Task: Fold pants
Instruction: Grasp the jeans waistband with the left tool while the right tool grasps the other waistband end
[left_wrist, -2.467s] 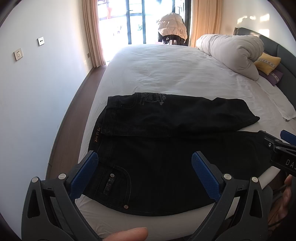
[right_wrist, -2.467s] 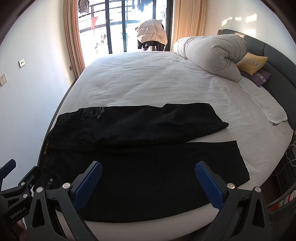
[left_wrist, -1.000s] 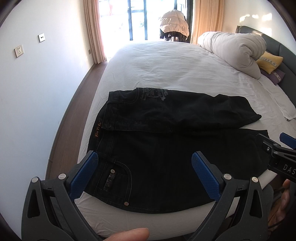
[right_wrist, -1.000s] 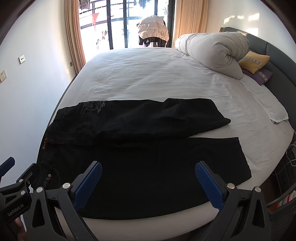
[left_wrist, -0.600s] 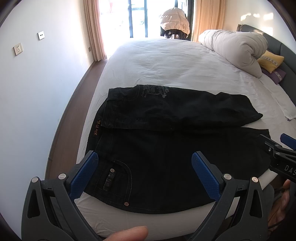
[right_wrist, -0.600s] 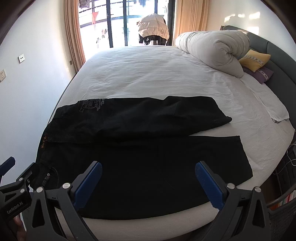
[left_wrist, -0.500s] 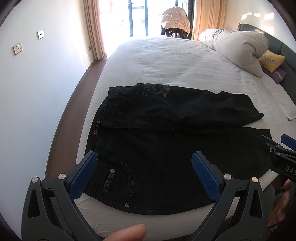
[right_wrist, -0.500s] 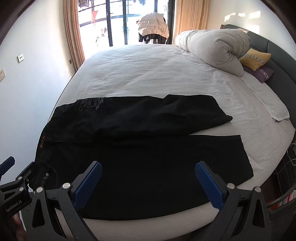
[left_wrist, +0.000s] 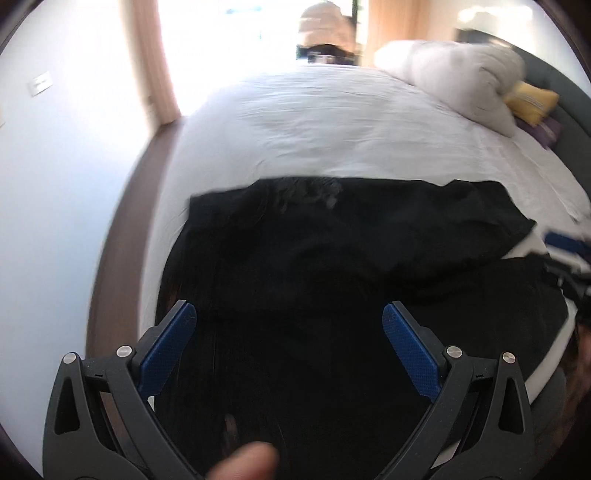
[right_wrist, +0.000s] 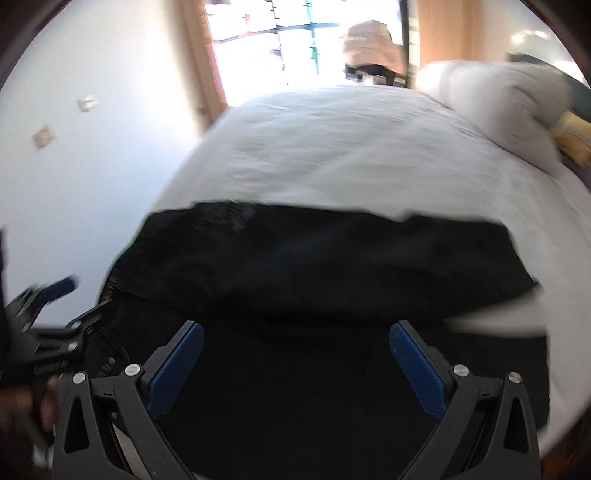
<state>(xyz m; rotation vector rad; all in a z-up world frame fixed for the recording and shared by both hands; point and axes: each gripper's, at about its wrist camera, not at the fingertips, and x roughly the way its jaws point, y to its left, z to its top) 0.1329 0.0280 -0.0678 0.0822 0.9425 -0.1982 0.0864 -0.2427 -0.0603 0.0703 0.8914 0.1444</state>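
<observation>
Black pants (left_wrist: 332, 266) lie flat across the near edge of the white bed (left_wrist: 332, 122), waist to the left, one leg behind the other; they also show in the right wrist view (right_wrist: 314, 266). My left gripper (left_wrist: 289, 325) is open and empty, low over the near leg by the waist. My right gripper (right_wrist: 296, 341) is open and empty, low over the near leg. Both views are motion-blurred. The right gripper shows at the right edge of the left wrist view (left_wrist: 565, 258). The left gripper shows at the left edge of the right wrist view (right_wrist: 48, 321).
A rolled white duvet (left_wrist: 454, 77) and a yellow pillow (left_wrist: 532, 99) lie at the far right of the bed. A white wall (left_wrist: 55, 184) and a dark floor strip (left_wrist: 122, 236) run along the left. A bright window (right_wrist: 295, 44) is behind.
Both grippers have moved quickly forward and down toward the pants, which now fill more of each view. Both stay open and empty.
</observation>
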